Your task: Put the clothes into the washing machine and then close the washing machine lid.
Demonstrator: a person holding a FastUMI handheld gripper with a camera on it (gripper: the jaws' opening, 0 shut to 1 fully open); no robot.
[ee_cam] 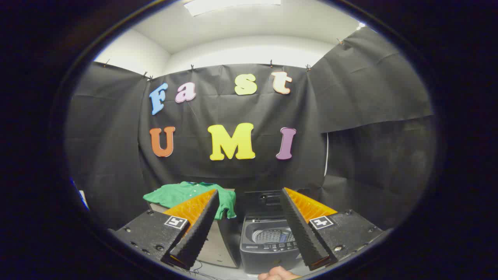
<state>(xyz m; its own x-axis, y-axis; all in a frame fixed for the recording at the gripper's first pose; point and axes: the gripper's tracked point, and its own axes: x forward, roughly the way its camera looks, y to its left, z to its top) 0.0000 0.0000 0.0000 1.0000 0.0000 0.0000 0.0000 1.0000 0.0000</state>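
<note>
A green shirt [183,195] lies spread on top of a box-like stand [218,249], beyond my left finger, with one sleeve hanging over the stand's right side. To its right stands a small grey top-loading washing machine [260,249]. Its lid [261,201] is raised upright at the back, and the perforated drum [270,235] shows inside. My gripper [249,194] is open with nothing between the fingers. It hangs well short of both things, and the machine shows through the gap between the fingers.
Black cloth walls close the booth behind and on both sides. A person's hand [277,274] shows at the bottom, just in front of the machine. A cable [200,268] runs on the pale floor by the stand.
</note>
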